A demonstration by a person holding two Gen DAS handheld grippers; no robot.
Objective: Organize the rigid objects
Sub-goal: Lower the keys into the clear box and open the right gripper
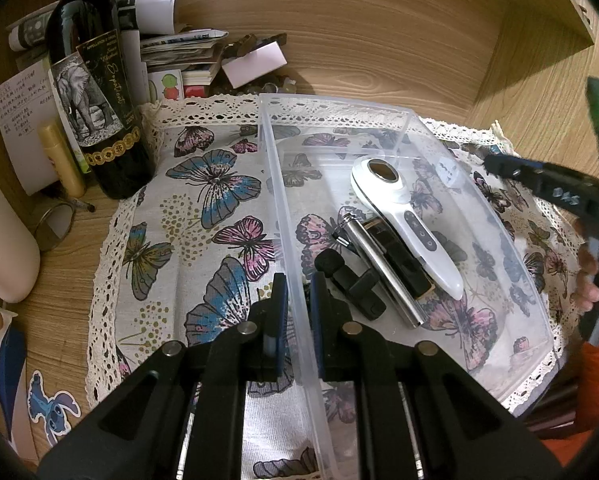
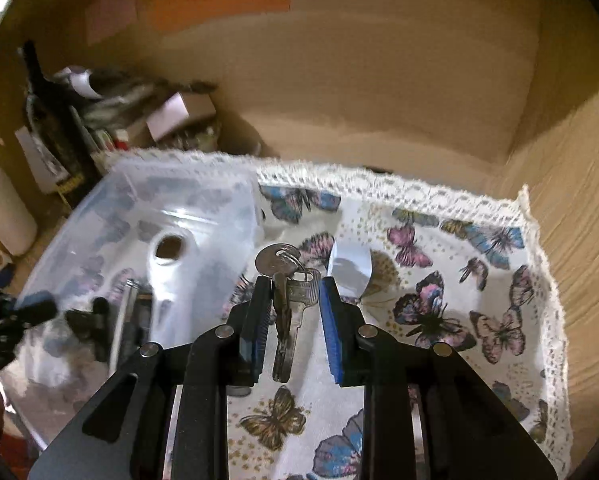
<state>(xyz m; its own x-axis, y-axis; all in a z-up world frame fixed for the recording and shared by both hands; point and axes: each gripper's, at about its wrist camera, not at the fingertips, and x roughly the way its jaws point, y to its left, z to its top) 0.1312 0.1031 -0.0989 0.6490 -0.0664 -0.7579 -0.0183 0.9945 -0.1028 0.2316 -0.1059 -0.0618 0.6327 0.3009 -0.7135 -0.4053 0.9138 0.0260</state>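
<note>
A clear plastic bin (image 1: 383, 112) stands on the butterfly cloth (image 1: 203, 200). Inside it lie a white handheld device (image 1: 403, 216), a silver tube (image 1: 379, 268), a dark flat bar (image 1: 405, 266) and a black clip-on piece (image 1: 351, 280). My left gripper (image 1: 299, 300) is shut on the bin's near left wall, one pad on each side. In the right wrist view, my right gripper (image 2: 291, 304) is shut on a bunch of keys (image 2: 289, 292), which hangs between the pads above the cloth (image 2: 459, 280), right of the bin (image 2: 99, 208). That view is blurred.
A dark wine bottle (image 1: 95, 92), a yellow tube (image 1: 61, 156), a metal ring (image 1: 55, 224) and a heap of papers (image 1: 179, 52) crowd the back left. A white container (image 1: 3, 236) stands at the left edge. Wooden walls close the back and right. A clear round tab (image 2: 349, 268) lies on the cloth.
</note>
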